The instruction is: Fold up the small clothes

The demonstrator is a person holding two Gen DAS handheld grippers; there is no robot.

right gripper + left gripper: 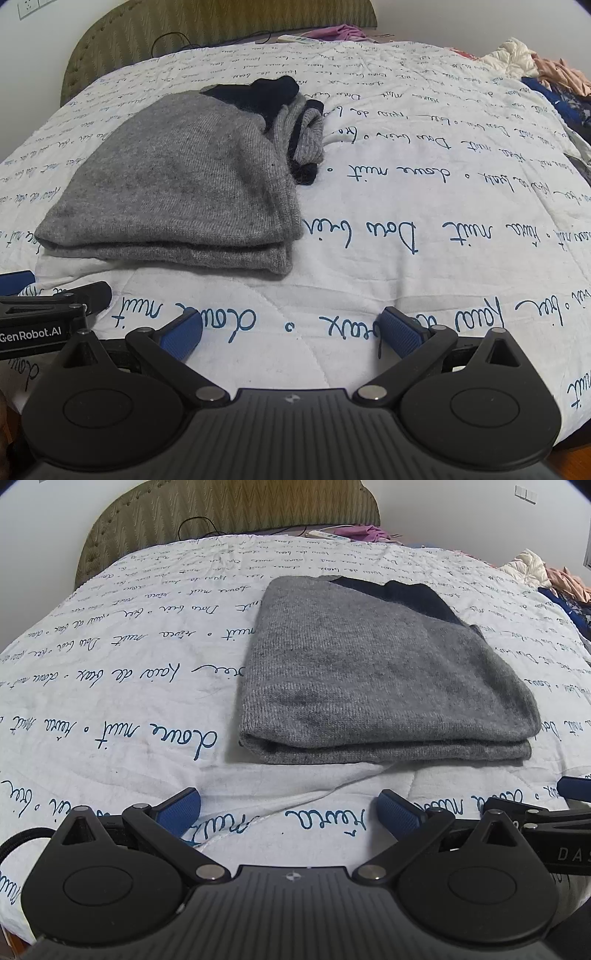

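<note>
sweater folded on bed | ahead of left tool, apart

Two low, side-by-side views toward one folded sweater, headboard.

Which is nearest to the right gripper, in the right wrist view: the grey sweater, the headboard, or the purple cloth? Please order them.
1. Grey sweater, ahead and left of the right gripper.
2. Purple cloth, at the bed's far end.
3. Headboard, behind it.
</note>
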